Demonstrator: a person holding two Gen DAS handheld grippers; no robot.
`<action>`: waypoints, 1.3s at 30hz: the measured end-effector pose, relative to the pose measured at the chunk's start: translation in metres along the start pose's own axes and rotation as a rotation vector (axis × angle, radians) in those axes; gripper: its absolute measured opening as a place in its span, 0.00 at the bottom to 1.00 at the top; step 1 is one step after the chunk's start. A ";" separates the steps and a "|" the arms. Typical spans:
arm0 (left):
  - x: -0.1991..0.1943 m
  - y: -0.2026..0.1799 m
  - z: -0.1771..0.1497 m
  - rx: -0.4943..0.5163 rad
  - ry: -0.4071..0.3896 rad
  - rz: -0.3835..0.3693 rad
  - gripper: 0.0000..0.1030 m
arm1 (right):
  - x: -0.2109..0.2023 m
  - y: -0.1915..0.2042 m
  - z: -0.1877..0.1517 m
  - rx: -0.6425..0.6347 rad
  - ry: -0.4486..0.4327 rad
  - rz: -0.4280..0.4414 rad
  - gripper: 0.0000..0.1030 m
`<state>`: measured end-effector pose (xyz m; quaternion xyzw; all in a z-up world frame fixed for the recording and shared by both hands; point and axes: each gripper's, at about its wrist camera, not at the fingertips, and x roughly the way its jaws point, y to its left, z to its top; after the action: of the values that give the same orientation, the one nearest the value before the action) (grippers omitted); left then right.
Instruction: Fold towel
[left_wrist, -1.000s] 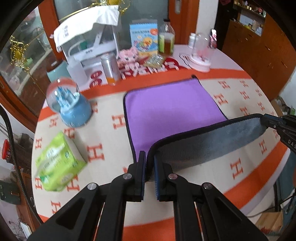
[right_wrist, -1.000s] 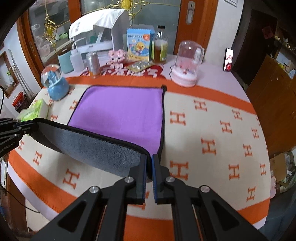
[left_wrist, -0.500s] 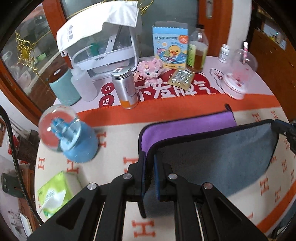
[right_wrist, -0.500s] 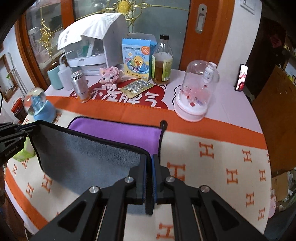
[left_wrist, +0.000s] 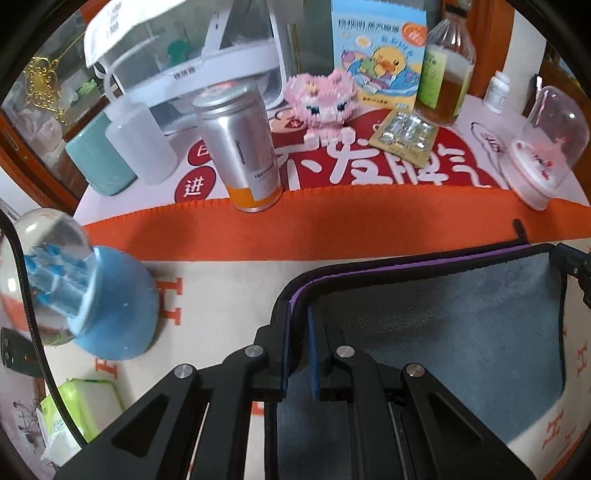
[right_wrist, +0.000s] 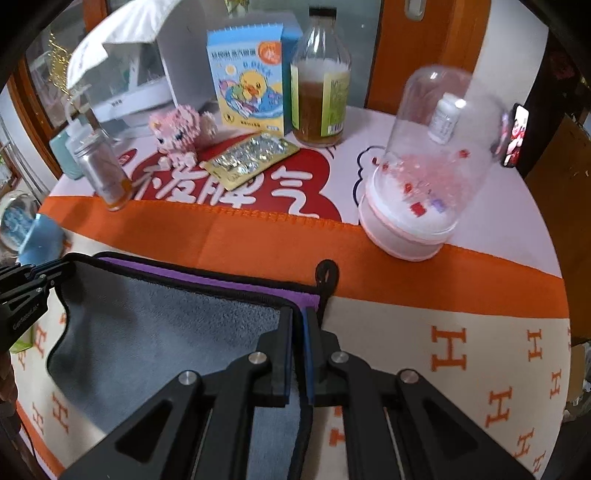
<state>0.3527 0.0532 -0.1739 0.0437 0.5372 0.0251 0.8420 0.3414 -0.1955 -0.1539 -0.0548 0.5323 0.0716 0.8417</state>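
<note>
From the left wrist we see our left gripper (left_wrist: 298, 347) pinched on the black-bound corner of the towel (left_wrist: 443, 332), whose grey side faces up, folded over so only a thin purple strip shows along the far edge. The right gripper (left_wrist: 576, 269) is cut off at the frame's right edge, so we cannot read its jaws here. The snow globe (left_wrist: 74, 284) at left is blurred. The tablecloth (left_wrist: 221, 280) is cream with orange H marks and an orange band; a silver can (left_wrist: 243, 147) stands beyond it.

From the right wrist, our right gripper (right_wrist: 300, 347) is clamped on the towel's other near corner, just beside its black hanging loop (right_wrist: 327, 275). The left gripper (right_wrist: 26, 291) is partly cropped at left. The glass dome (right_wrist: 432, 162) is smeared by blur.
</note>
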 end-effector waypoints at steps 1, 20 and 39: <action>0.005 -0.001 0.001 0.000 0.004 0.005 0.07 | 0.005 0.001 0.001 -0.001 0.007 -0.004 0.05; 0.014 -0.001 -0.003 -0.016 -0.012 0.040 0.50 | 0.008 0.006 -0.004 -0.023 -0.031 -0.064 0.25; -0.113 0.003 -0.044 -0.024 -0.144 -0.043 0.88 | -0.087 0.044 -0.063 0.043 -0.073 -0.020 0.34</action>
<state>0.2652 0.0482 -0.0901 0.0236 0.4756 0.0100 0.8793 0.2412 -0.1684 -0.1029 -0.0392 0.5020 0.0537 0.8623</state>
